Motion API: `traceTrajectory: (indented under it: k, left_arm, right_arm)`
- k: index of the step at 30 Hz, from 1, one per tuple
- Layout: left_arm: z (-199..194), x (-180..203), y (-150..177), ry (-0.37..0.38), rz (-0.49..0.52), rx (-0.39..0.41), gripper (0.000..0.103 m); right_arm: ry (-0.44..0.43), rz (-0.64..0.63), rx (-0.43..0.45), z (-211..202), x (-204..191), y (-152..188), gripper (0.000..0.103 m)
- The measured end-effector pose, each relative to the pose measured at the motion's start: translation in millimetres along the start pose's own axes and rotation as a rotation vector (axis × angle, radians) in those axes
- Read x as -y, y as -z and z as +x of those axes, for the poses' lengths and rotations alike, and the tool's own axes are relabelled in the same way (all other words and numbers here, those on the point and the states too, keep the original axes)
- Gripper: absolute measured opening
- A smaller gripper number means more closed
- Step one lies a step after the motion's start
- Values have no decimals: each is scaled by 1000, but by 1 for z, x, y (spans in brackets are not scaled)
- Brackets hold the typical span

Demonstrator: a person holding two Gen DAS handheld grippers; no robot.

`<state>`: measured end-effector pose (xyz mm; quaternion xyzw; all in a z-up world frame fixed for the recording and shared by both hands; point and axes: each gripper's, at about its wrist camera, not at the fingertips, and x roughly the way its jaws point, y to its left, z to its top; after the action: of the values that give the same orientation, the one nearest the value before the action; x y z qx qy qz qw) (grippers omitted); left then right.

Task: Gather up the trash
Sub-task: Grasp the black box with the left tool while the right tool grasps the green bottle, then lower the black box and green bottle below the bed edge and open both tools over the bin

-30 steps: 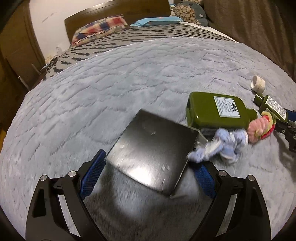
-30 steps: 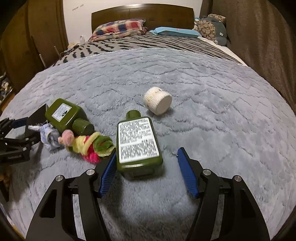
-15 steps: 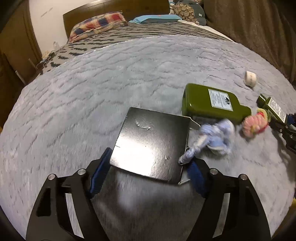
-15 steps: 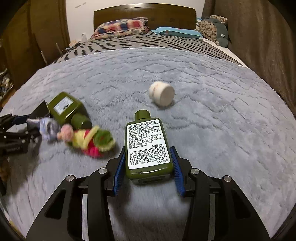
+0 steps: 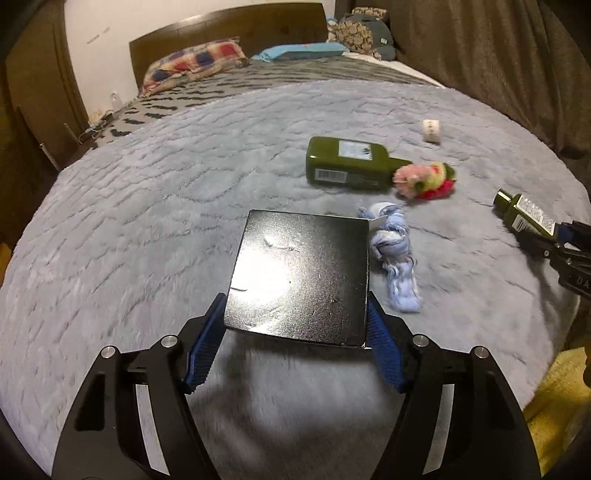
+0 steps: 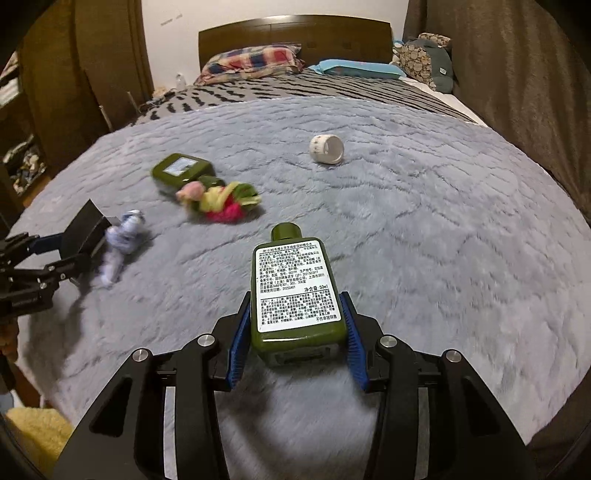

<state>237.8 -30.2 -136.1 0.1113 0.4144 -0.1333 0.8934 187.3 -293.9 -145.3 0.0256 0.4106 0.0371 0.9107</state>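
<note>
On a grey blanket, the left gripper clamps a black box, the right gripper clamps a small green bottle, a larger green bottle lying at the box's one o'clock.

**What I see around the work area**

I see a grey fluffy blanket spread across the bed. Past it lies a black-and-grey striped cover. A plaid pillow rests against the wooden headboard, with a blue pillow beside it and a patterned cushion further right. Brown curtains hang on the right. Something yellow and fuzzy sits beside the bed.
</note>
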Motion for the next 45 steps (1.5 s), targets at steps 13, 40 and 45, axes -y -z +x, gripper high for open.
traceTrajectory:
  k: [13,40,45]
  left_arm:
    - [-68,22,46,-47,-21,23,68]
    - [-76,107,209,142,-50,-134,68]
    - [-37,116,230,143,-56,-229,68]
  right_arm:
    - [-97,-65,70,-62,-45,33,45]
    - [-175,-48,-146,-76,-54,181,45]
    - [-175,-38,-248,-45,-57,206,45]
